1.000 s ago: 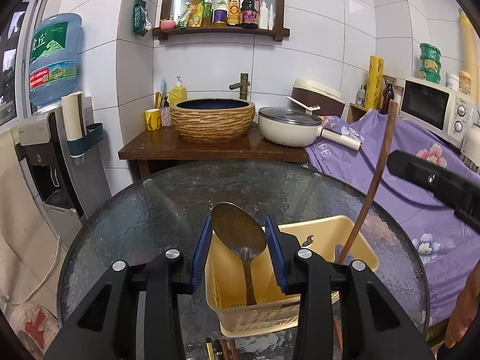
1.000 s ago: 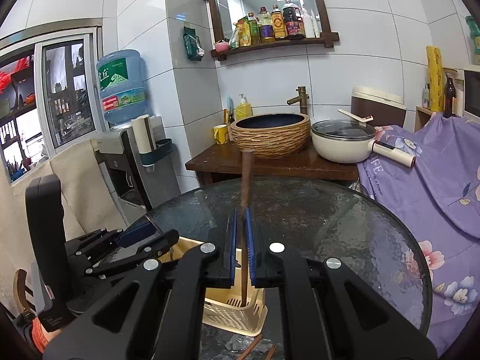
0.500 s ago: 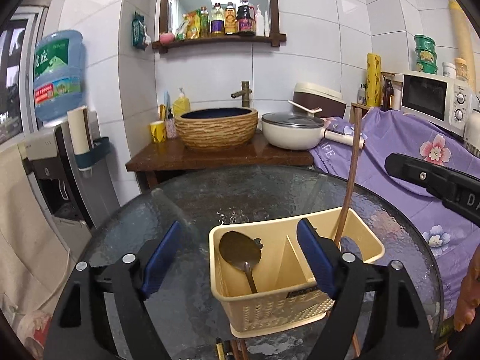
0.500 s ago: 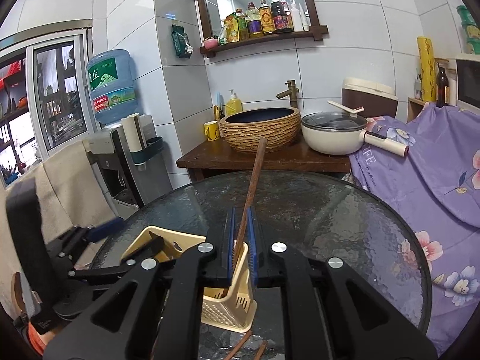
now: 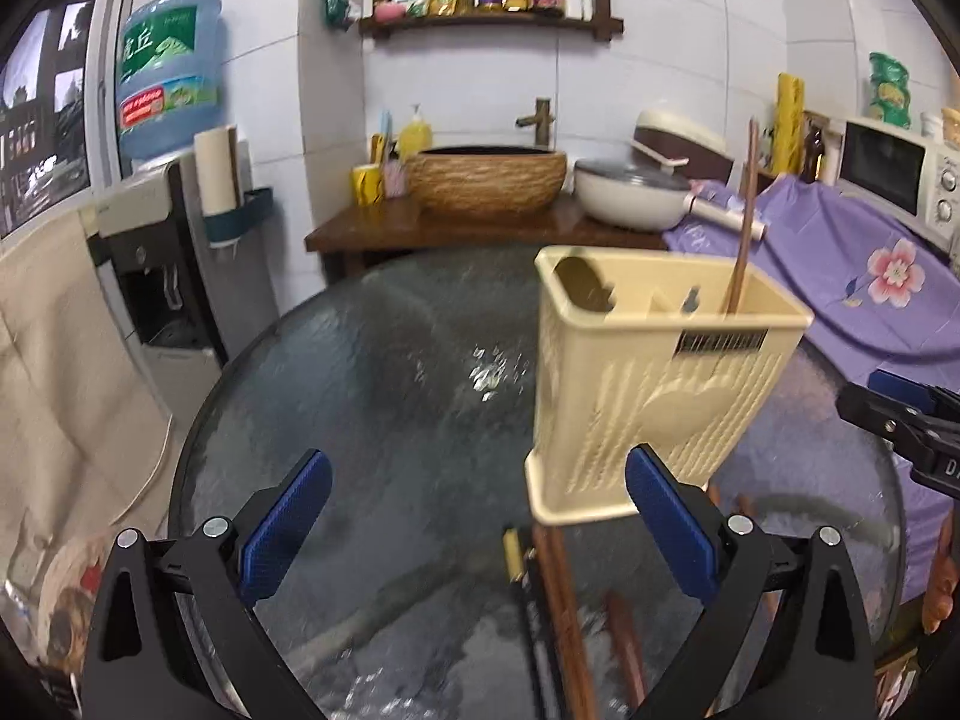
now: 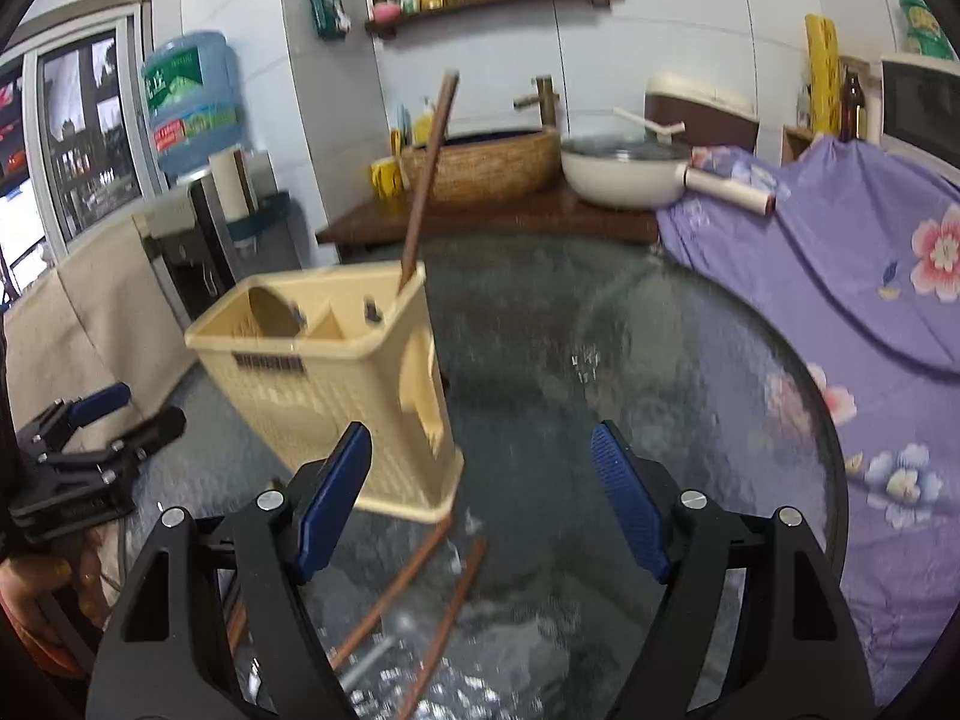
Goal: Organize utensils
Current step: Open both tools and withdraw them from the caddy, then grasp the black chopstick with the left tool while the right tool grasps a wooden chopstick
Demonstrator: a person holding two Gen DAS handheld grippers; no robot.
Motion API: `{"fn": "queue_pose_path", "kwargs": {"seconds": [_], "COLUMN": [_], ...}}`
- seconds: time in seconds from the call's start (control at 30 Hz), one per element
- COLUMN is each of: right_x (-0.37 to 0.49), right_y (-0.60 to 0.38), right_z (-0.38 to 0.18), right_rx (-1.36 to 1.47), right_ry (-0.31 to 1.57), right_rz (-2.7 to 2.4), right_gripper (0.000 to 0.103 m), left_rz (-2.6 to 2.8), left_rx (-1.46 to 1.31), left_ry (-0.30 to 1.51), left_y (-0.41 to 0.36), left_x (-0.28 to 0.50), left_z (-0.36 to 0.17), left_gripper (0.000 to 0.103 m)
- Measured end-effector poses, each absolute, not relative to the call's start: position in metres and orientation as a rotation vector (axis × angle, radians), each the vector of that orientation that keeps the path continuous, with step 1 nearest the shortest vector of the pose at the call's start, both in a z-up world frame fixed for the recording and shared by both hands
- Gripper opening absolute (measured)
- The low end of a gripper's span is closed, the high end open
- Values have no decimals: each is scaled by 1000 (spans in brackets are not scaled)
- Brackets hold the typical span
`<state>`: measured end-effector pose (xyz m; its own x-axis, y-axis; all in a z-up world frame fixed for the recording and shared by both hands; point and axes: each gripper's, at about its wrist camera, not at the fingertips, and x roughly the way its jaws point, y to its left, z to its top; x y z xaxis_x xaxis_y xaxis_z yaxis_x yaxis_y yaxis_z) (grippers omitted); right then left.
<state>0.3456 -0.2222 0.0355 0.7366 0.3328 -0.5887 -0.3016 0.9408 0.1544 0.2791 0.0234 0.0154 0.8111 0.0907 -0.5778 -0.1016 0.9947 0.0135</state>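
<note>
One caddy [image 5: 654, 384], cream plastic with slatted walls and a barcode label, stands on the glass worktop [image 5: 390, 396]. It has two compartments: one spoon [image 5: 582, 288] in one, one brown chopstick [image 5: 741, 222] upright in the other, rising well above the rim. In front of the caddy's base, loose sticks [image 6: 414, 594] lie on the worktop; two show clearly in the right view, others blurred. Left claw [image 5: 477, 531]: spread wide, nothing between the pads. Right claw [image 6: 480, 504]: spread wide, empty, just beside the caddy.
</note>
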Motion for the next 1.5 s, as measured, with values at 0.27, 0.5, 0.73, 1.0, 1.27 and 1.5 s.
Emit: {"fn": "queue_pose_path", "kwargs": {"seconds": [0.27,0.5,0.73,1.0,1.27,1.5], "right_x": [317,301,288,286,286,284], "right_y": [-219,-208,-192,-183,-178,-173], "right_z": [-21,-49,-59,-66,-69,-72], "right_rx": [4,-26,-69,-95,-114,-140], "right_ry": [791,854,897,916,915,907], "right_rz": [332,318,335,324,309,300], "right_gripper": [76,69,52,45,40,39], "left_rz": [116,76,53,28,22,22], "left_rx": [-47,-40,-64,-51,-44,-33], "left_ry": [747,824,853,866,889,896], "left_y": [37,31,30,19,16,10], "left_x": [255,246,242,237,234,233], "left_z": [-29,-51,-59,-64,-70,-72], "left_gripper": [94,66,53,49,38,37]}}
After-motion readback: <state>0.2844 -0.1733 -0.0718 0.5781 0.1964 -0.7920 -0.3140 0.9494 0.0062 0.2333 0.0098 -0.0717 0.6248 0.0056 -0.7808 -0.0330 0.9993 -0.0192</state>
